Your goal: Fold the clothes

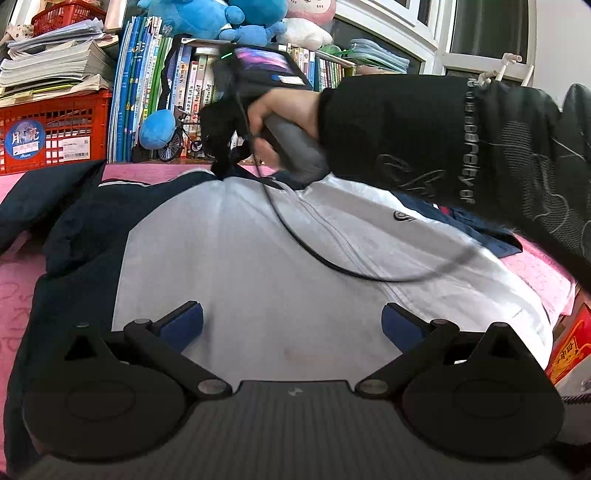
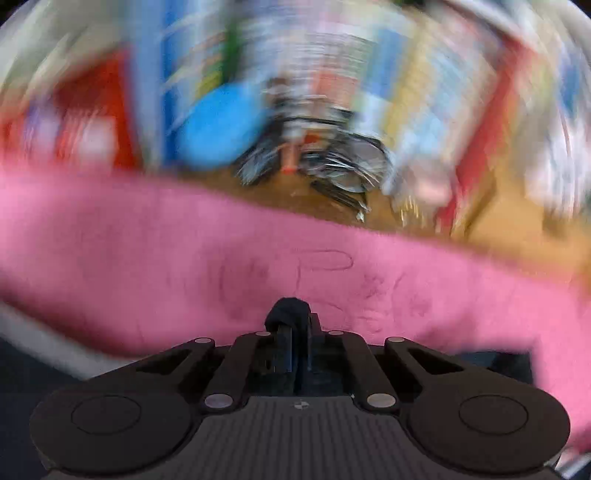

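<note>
Right up close in the left wrist view, the left gripper (image 1: pixel 291 325) hangs with its blue-padded fingers (image 1: pixel 184 321) spread wide, nothing between them, just above the pale grey front panel of the navy-and-grey zip jacket (image 1: pixel 258 266). That jacket lies spread across the pink patterned cloth cover (image 1: pixel 14 295), its zip running from the collar toward the hem at the right, one navy sleeve bunched out to the left. Only this view shows the whole garment, and the person's hand (image 1: pixel 273 125) in a black printed sleeve (image 1: pixel 424 140) working the right gripper (image 1: pixel 223 166) down at the far collar edge, a black cable (image 1: pixel 332 262) trailing over the grey panel. Behind stand a row of upright books (image 1: pixel 155 92), a red plastic crate (image 1: pixel 55 129) and blue plush toys (image 1: pixel 207 18).

The right wrist view is badly smeared, yet it gives what the other cannot: the right gripper's fingers are pinched together on a small wad of dark navy fabric, over the pink cover, navy cloth in the lower left corner. Beyond, only blurs of blue, red and wood show.
</note>
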Demonstrator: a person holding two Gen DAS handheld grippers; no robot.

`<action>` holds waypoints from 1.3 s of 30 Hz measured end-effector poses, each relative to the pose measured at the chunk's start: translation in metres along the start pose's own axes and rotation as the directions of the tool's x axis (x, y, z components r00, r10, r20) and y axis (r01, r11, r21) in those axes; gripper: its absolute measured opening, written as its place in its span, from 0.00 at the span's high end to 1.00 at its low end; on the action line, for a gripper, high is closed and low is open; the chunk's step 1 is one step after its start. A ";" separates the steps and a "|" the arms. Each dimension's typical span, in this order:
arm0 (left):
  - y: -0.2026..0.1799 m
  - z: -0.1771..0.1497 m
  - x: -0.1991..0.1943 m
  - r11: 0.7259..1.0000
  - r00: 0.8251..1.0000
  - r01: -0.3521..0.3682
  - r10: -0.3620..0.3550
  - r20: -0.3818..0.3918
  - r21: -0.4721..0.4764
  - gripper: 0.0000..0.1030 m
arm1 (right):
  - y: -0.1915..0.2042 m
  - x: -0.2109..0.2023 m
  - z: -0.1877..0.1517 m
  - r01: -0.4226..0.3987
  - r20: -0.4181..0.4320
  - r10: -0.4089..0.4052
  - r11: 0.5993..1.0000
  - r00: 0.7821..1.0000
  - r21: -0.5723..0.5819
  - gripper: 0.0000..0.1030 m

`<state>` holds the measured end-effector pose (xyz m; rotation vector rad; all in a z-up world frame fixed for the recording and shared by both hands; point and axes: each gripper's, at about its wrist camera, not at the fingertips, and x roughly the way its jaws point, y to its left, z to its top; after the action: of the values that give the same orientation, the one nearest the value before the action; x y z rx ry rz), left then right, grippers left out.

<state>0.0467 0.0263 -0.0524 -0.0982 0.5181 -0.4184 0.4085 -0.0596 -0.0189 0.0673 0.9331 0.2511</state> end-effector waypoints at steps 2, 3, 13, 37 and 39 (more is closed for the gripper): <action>0.000 0.000 0.000 1.000 1.000 0.001 -0.001 0.002 -0.003 0.00 | -0.033 0.008 0.000 -0.149 -0.017 0.158 0.958 0.987 0.244 0.92; 0.000 0.000 0.000 1.000 1.000 0.002 -0.002 0.003 -0.005 0.00 | -0.051 0.013 -0.002 -0.224 -0.013 0.246 0.903 0.969 0.366 0.92; 0.042 0.044 -0.013 0.976 0.982 -0.190 0.187 -0.031 -0.108 0.00 | -0.052 -0.021 -0.003 -0.154 0.021 0.153 0.986 0.988 0.066 0.39; 0.098 0.058 0.038 0.834 0.847 -0.529 0.504 -0.170 -0.160 0.00 | 0.019 -0.039 -0.010 -0.086 -0.004 0.091 0.925 0.996 -0.371 0.71; 0.098 0.058 0.037 0.835 0.849 -0.525 0.501 -0.167 -0.164 0.00 | 0.028 -0.016 -0.011 0.030 0.009 -0.028 0.919 1.000 -0.393 0.75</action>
<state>0.1403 0.1002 -0.0380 -0.1270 0.6786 0.1640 0.3854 -0.0364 -0.0087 -0.3182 0.8647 0.4073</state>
